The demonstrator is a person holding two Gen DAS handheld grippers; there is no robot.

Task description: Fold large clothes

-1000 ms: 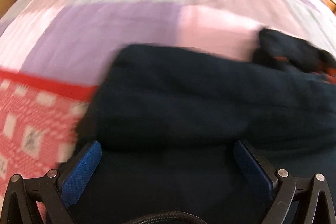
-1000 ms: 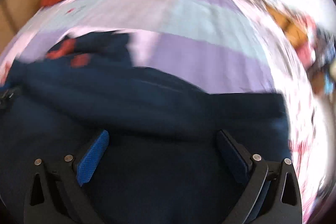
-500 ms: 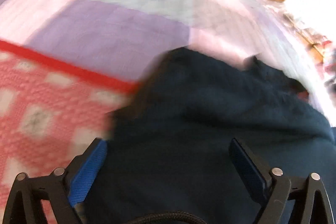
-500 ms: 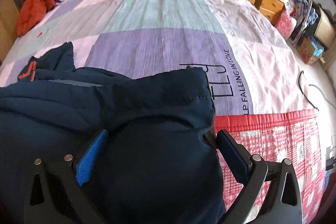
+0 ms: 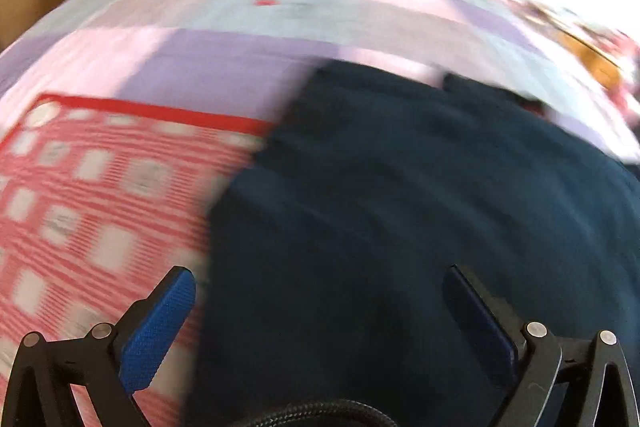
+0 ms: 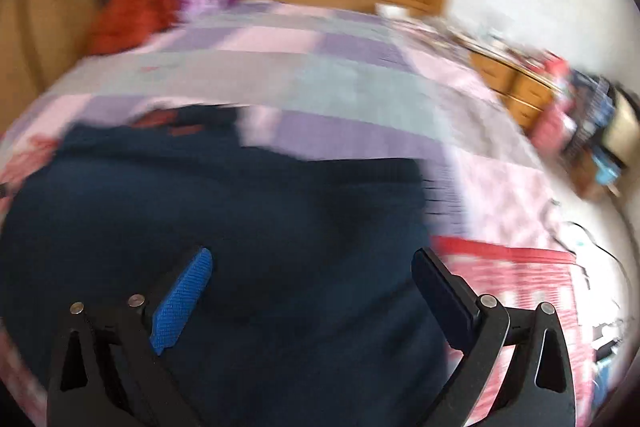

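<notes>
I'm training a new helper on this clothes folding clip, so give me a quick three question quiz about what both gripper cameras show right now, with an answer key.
1. True or false: both the left gripper and the right gripper have their fingers spread apart.
2. Multiple choice: the dark navy garment lies on A) a wooden floor, B) a bed with a purple and pink patchwork cover, C) a kitchen counter.
3. Fill in: in the left wrist view, the patterned fabric left of the garment is mainly ____ and white.

Key: 1 true. 2 B. 3 red.
</notes>
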